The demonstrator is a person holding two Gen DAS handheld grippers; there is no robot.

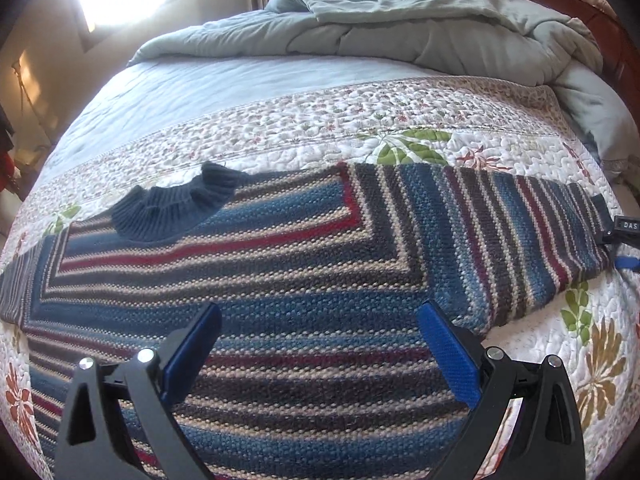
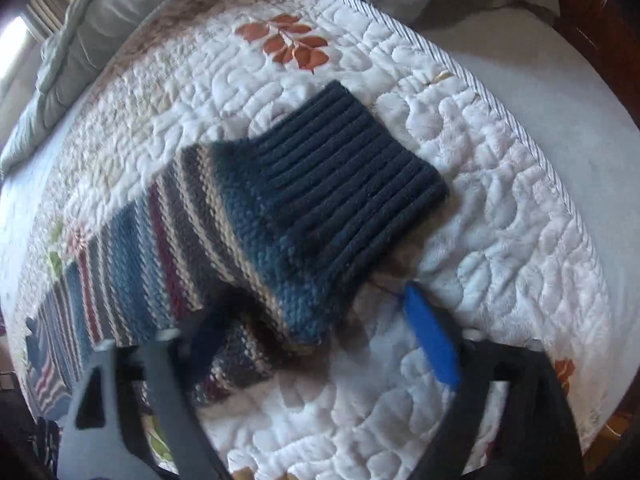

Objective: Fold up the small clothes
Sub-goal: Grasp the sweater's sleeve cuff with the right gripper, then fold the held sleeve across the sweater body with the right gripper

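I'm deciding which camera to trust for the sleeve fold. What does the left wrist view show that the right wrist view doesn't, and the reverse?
Only the left wrist view shows the sweater's ribbed navy collar, its chevron-striped body spread flat, and the open left gripper above it.

Only the right wrist view shows the ribbed navy cuff close up, with the open right gripper near the sleeve's edge.

Both show the striped sweater on the floral quilt and the rumpled grey duvet.

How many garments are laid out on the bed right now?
1: a striped sweater spread flat across the floral quilt, its navy collar at left and one sleeve cuff reaching toward the quilt's edge. Anything under the rumpled comforter is hidden.
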